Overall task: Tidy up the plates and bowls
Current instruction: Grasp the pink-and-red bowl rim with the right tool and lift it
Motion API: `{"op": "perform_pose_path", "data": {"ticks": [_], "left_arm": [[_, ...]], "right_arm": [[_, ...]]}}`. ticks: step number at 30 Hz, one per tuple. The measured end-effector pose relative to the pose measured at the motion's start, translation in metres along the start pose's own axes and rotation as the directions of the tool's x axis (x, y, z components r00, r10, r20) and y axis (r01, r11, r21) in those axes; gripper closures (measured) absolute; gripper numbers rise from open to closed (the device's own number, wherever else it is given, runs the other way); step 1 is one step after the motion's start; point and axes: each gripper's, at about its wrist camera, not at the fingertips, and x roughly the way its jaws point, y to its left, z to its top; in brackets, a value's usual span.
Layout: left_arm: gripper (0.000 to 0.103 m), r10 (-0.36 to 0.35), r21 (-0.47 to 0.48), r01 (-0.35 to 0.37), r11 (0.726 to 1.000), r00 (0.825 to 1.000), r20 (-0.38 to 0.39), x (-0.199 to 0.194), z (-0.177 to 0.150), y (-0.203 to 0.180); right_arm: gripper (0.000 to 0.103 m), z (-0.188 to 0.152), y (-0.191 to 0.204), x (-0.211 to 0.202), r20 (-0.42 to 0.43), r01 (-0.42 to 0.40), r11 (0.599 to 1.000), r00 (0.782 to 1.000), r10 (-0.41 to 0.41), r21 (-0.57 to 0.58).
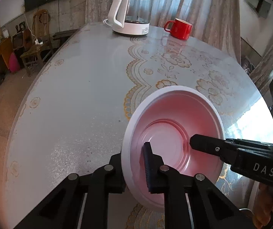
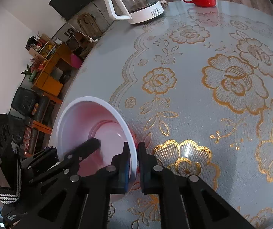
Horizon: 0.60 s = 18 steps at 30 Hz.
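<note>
**Two claws share one bowl rim**

The pink bowl [image 1: 174,133] hangs tilted just above the bench [image 1: 69,95], pinched at opposite sides of its white rim. The left claw [image 1: 134,164] straddles the near rim, gripping it; the right claw [image 2: 134,164] is closed on the far rim — likely a handover or steadying hold. The kettle [image 1: 130,13] and red mug [image 1: 179,28] stand well apart.
</note>
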Motion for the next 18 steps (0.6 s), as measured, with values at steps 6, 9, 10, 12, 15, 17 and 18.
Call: {"op": "perform_pose_path", "data": {"ticks": [6, 9, 10, 12, 15, 17, 18], "left_arm": [[0.089, 0.016, 0.014, -0.017, 1.0, 0.999, 0.036, -0.014, -0.004, -0.006], [0.089, 0.015, 0.016, -0.016, 1.0, 0.998, 0.066, -0.028, -0.005, -0.011], [0.089, 0.017, 0.024, -0.019, 1.0, 0.997, 0.078, -0.033, -0.006, -0.013], [0.089, 0.017, 0.039, -0.021, 0.999, 0.994, 0.109, -0.049, -0.009, -0.018], [0.089, -0.01, 0.031, 0.005, 1.0, 0.99, 0.141, -0.068, -0.017, -0.022], [0.089, -0.019, 0.028, 0.015, 1.0, 0.987, 0.157, -0.078, -0.023, -0.025], [0.089, -0.021, 0.027, 0.017, 0.999, 0.986, 0.164, -0.083, -0.026, -0.027]], "right_arm": [[0.096, -0.003, -0.002, -0.01, 0.016, -0.018, 1.0, 1.0, 0.018, 0.025], [0.096, -0.005, -0.001, -0.017, 0.023, -0.025, 0.999, 0.999, 0.024, 0.028], [0.096, -0.006, -0.001, -0.021, 0.026, -0.027, 0.999, 0.999, 0.027, 0.032], [0.096, -0.009, 0.001, -0.029, 0.037, -0.038, 0.998, 0.999, 0.037, 0.04], [0.096, -0.014, 0.002, -0.043, 0.066, -0.056, 0.997, 0.996, 0.053, 0.045], [0.096, -0.021, 0.002, -0.056, 0.083, -0.073, 0.996, 0.994, 0.068, 0.048], [0.096, -0.025, 0.002, -0.062, 0.09, -0.086, 0.995, 0.993, 0.081, 0.053]]}}
